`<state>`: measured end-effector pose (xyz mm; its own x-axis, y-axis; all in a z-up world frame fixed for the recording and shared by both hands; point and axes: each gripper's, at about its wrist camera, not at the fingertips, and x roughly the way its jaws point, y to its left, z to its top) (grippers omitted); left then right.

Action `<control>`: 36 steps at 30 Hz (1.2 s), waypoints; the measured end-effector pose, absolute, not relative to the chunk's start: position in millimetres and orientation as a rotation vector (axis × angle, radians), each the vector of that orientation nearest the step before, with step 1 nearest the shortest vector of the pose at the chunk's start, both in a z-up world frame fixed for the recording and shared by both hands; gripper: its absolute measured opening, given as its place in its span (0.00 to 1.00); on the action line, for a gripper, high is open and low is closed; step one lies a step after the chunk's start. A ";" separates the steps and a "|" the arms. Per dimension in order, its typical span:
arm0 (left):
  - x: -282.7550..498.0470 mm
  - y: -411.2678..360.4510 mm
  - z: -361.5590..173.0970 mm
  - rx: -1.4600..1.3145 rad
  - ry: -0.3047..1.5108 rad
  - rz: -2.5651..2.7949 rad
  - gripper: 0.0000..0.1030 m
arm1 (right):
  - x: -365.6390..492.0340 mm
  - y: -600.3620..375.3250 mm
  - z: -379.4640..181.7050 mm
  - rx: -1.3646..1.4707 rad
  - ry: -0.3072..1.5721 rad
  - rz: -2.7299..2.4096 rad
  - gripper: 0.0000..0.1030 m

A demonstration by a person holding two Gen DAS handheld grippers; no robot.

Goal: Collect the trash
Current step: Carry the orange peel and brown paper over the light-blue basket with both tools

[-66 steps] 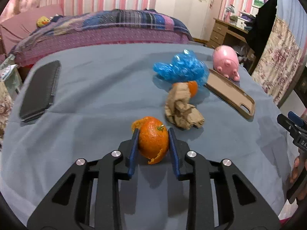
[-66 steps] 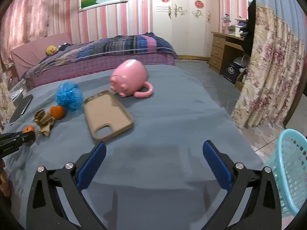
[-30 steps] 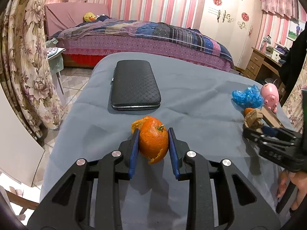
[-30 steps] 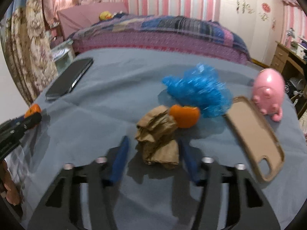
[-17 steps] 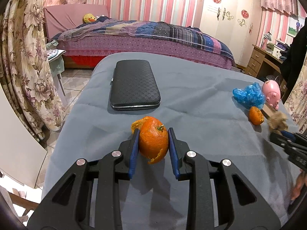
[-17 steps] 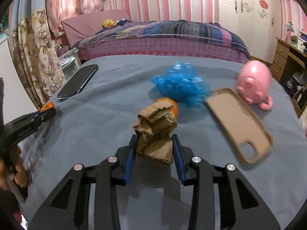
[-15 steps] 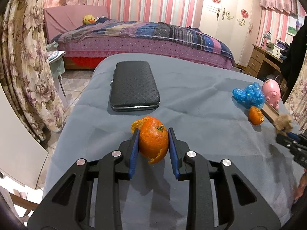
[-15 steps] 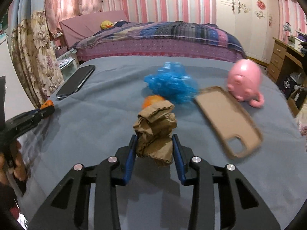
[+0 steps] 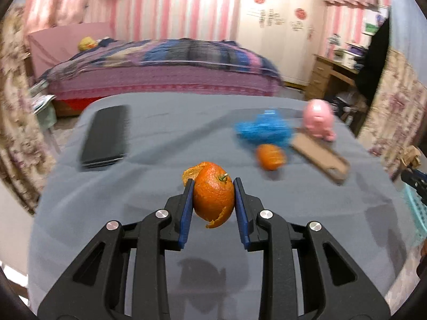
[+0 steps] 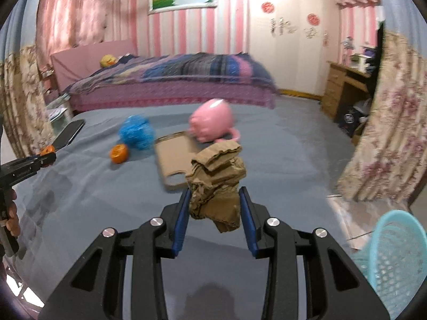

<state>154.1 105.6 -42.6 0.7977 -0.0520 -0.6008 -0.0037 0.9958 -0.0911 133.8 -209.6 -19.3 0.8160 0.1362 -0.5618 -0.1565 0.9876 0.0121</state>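
Your left gripper (image 9: 212, 206) is clamped on the peel (image 9: 213, 197), held above the cloth (image 9: 165, 138); your right gripper (image 10: 214, 213) grips the paper (image 10: 216, 178); the basket (image 10: 392, 250) sits near right, seemingly on the floor; another peel (image 10: 119, 153) lies far left.

No writing can be read — the wardrobe (image 10: 291, 42) decorations are only blurred marks.
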 end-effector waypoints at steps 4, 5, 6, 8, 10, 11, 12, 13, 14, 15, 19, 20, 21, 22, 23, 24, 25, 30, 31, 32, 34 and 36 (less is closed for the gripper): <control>153.0 50.0 -28.4 -0.067 0.623 -0.120 0.27 | 114.8 -257.4 -10.8 0.009 0.569 0.086 0.35; 153.9 39.9 -26.0 -0.069 0.621 -0.140 0.27 | 109.8 -269.6 -9.9 0.019 0.563 0.064 0.35; 155.3 25.3 -22.5 -0.071 0.618 -0.168 0.27 | 106.5 -278.4 -9.7 0.025 0.561 0.048 0.35; 157.3 -2.2 -15.9 -0.070 0.615 -0.219 0.27 | 100.2 -297.4 -10.1 0.043 0.556 0.008 0.35; 158.5 -34.8 -9.1 -0.057 0.607 -0.278 0.27 | 91.8 -323.5 -12.5 0.081 0.553 -0.036 0.35; 158.8 -49.8 -6.1 -0.050 0.603 -0.302 0.27 | 88.1 -333.9 -13.5 0.095 0.551 -0.056 0.35; 161.0 -62.0 -3.4 -0.044 0.600 -0.322 0.27 | 86.2 -340.6 -14.3 0.102 0.550 -0.070 0.35; 160.8 -78.8 -1.2 -0.035 0.596 -0.354 0.27 | 83.7 -347.5 -14.7 0.107 0.548 -0.084 0.35; 159.9 -90.4 0.1 -0.025 0.594 -0.372 0.27 | 80.2 -357.3 -14.9 0.111 0.544 -0.107 0.35; 159.1 -106.2 1.4 -0.009 0.591 -0.394 0.27 | 76.1 -367.9 -14.5 0.111 0.538 -0.133 0.35; 155.9 -162.3 2.8 0.045 0.586 -0.474 0.27 | 63.4 -396.9 -12.3 0.113 0.518 -0.203 0.35; 155.0 -174.2 2.6 0.052 0.586 -0.492 0.27 | 58.4 -408.1 -11.1 0.115 0.511 -0.228 0.35; 154.0 -185.5 2.4 0.058 0.586 -0.506 0.27 | 55.8 -413.5 -10.9 0.116 0.508 -0.240 0.35; 152.9 -199.3 2.0 0.065 0.586 -0.526 0.27 | 53.3 -420.4 -11.0 0.116 0.506 -0.251 0.35; 151.0 -207.8 2.5 0.070 0.585 -0.538 0.27 | 50.2 -427.3 -11.0 0.116 0.503 -0.267 0.35; 148.7 -220.1 2.0 0.077 0.585 -0.555 0.27 | 46.4 -435.2 -11.2 0.115 0.500 -0.285 0.35; 147.4 -227.8 1.0 0.081 0.584 -0.568 0.27 | 42.5 -439.7 -10.9 0.115 0.498 -0.296 0.35; 138.0 -278.6 -9.8 0.119 0.597 -0.642 0.27 | 28.7 -473.0 -17.2 0.133 0.507 -0.355 0.35; 137.8 -286.7 -13.0 0.124 0.604 -0.651 0.27 | 26.9 -476.8 -19.9 0.132 0.511 -0.365 0.35; 135.8 -298.0 -17.7 0.126 0.617 -0.669 0.27 | 25.2 -479.9 -21.1 0.135 0.512 -0.370 0.35; 134.1 -311.6 -23.1 0.134 0.629 -0.690 0.27 | 20.9 -491.2 -26.9 0.157 0.517 -0.384 0.35; 131.1 -329.9 -27.7 0.155 0.637 -0.714 0.27 | 18.4 -497.7 -29.1 0.170 0.518 -0.395 0.35</control>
